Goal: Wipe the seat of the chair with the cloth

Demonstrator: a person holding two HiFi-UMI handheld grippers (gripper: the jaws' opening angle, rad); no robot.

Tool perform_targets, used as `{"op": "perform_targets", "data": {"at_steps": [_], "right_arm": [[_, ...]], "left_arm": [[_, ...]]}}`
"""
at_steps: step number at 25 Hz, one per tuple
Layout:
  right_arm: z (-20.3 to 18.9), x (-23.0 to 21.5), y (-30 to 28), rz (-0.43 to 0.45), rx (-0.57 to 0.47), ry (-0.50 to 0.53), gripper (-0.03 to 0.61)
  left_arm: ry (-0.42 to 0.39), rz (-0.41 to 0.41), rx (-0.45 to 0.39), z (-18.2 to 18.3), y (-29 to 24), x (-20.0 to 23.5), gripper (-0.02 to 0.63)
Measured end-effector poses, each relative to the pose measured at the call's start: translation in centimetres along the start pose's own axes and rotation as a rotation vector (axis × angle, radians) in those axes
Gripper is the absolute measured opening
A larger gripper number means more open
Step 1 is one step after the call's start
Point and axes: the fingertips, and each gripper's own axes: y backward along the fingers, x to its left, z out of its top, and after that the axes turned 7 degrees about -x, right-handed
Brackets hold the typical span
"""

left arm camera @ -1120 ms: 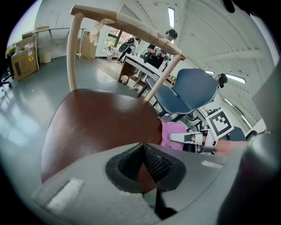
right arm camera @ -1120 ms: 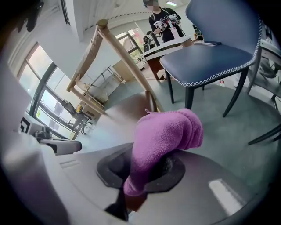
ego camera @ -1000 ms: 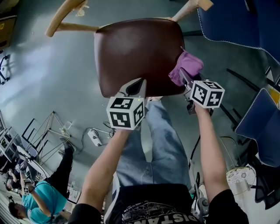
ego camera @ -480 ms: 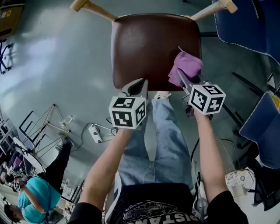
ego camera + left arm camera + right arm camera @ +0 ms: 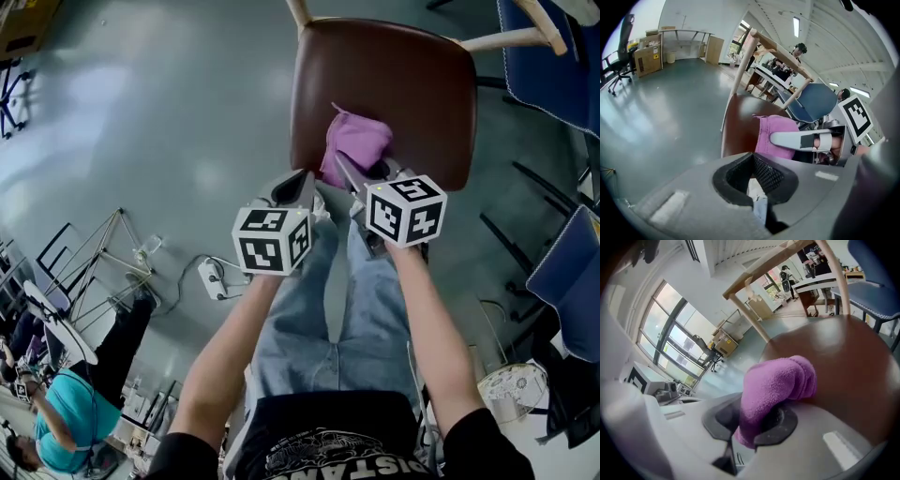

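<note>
My right gripper (image 5: 345,171) pinches the purple cloth (image 5: 356,142), which lies bunched on the near left part of the brown chair seat (image 5: 412,84). My left gripper (image 5: 298,186), pressed together on nothing, hovers just beside the seat's near corner.

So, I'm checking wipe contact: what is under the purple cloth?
The chair's brown seat lies under the cloth, which the right gripper clamps. The patch directly beneath is covered, so actual contact can't be confirmed.
</note>
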Motion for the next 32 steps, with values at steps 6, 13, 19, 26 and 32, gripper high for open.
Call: {"op": "perform_targets", "data": {"at_steps": [6,13,19,26,32], "right_arm": [[-3.2,4.3,-5.1,0.006,0.034,0.025,0.061],[-4.6,5.3,-7.3,-0.005,0.053,0.055,0.061],[-5.5,3.0,-5.0,-0.026,0.068,0.072,0.061],[-5.7,-0.5,-1.2,-0.043,0.075,0.064,0.061],[-5.5,-3.9,2.4,-0.055,0.083,0.092,0.061]], "left_arm": [[0.017,0.027,0.002,-0.8,1.7,4.8,0.002],[0.028,0.039,0.006,-1.1,1.8,6.2,0.002],[0.019,0.037,0.005,-1.4,1.0,4.4,0.002],[0.019,0.032,0.001,-2.0,-0.7,0.3,0.002],[0.011,0.024,0.008,-2.4,-2.1,-4.2,0.002]]}}
